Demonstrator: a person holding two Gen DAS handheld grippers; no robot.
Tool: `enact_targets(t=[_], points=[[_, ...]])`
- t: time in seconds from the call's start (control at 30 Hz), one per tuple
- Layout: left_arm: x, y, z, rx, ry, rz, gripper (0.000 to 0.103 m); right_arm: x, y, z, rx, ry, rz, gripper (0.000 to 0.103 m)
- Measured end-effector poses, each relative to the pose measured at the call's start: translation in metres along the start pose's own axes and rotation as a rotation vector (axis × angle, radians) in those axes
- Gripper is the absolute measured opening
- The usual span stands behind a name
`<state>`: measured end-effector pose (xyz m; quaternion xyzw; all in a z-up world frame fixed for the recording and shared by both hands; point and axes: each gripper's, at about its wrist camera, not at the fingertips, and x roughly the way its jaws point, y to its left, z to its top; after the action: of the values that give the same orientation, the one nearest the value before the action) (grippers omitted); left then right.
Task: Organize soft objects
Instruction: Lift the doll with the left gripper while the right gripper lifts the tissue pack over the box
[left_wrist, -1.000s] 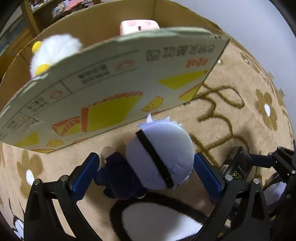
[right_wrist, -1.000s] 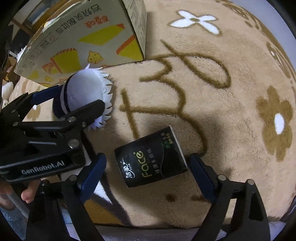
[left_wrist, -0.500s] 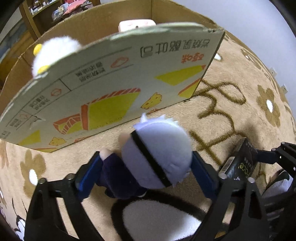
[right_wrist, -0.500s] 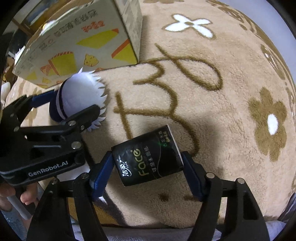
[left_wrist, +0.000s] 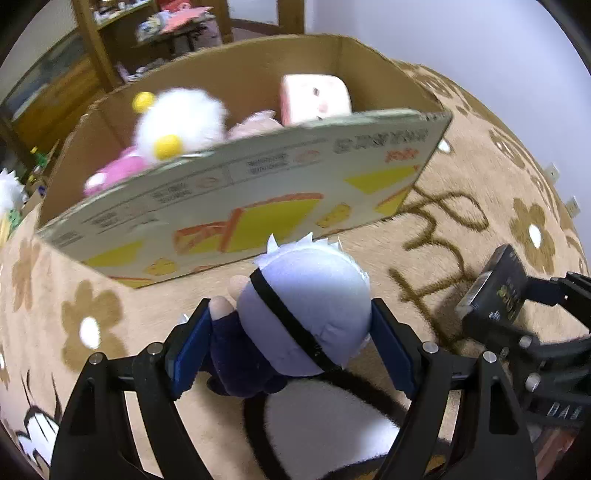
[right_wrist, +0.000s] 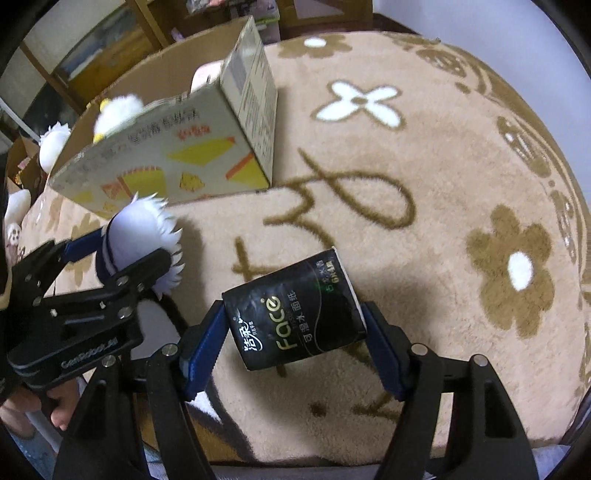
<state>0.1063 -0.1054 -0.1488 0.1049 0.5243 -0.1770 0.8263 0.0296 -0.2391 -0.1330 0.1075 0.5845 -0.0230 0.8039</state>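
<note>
The left tool (left_wrist: 291, 347) is clamped on a small plush doll (left_wrist: 303, 314) with a pale head and dark body, its blue pads pressed against both sides, held above the rug (left_wrist: 461, 206) just in front of the cardboard box (left_wrist: 240, 199). The right tool (right_wrist: 295, 332) grips a black tissue pack (right_wrist: 291, 310) the same way, lifted off the rug to the right of the doll. Inside the box already sit a white fluffy plush (left_wrist: 177, 122), something pink (left_wrist: 114, 173) and a pale pink cube plush (left_wrist: 314, 98), so the sorting looks well underway; these two held items likely still need dropping in.
</note>
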Motion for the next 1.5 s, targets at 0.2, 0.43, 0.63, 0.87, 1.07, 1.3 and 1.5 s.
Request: enact_targets(t=[0.2,0.43,0.63,0.87,1.07,1.3,1.5], points=[[-0.03,0.015,-0.006,-0.056,-0.076,0.031,0.081,-0.03,0.002,0.012,-0.011,-0.153,-0.004,0.076],[-0.088,0.024,-0.011,-0.078,-0.248,0.095,0.081,-0.072,0.002,0.026,-0.013,-0.333,0.042,0.076],[-0.127,0.03,-0.006,-0.085,-0.376,0.135,0.081,-0.097,0.014,0.029,-0.026,-0.429,0.099,0.076],[-0.161,0.039,-0.005,-0.079,-0.488,0.197,0.082,-0.12,0.026,0.03,-0.047,-0.524,0.109,0.076],[-0.172,0.047,0.0,-0.08,-0.546,0.237,0.082,-0.135,0.037,0.036,-0.079,-0.621,0.101,0.076],[-0.169,0.053,0.007,-0.086,-0.567,0.264,0.082,-0.138,0.054,0.049,-0.126,-0.694,0.095,0.076],[-0.162,0.059,0.015,-0.095,-0.566,0.272,0.082,-0.129,0.069,0.061,-0.169,-0.711,0.077,0.076]])
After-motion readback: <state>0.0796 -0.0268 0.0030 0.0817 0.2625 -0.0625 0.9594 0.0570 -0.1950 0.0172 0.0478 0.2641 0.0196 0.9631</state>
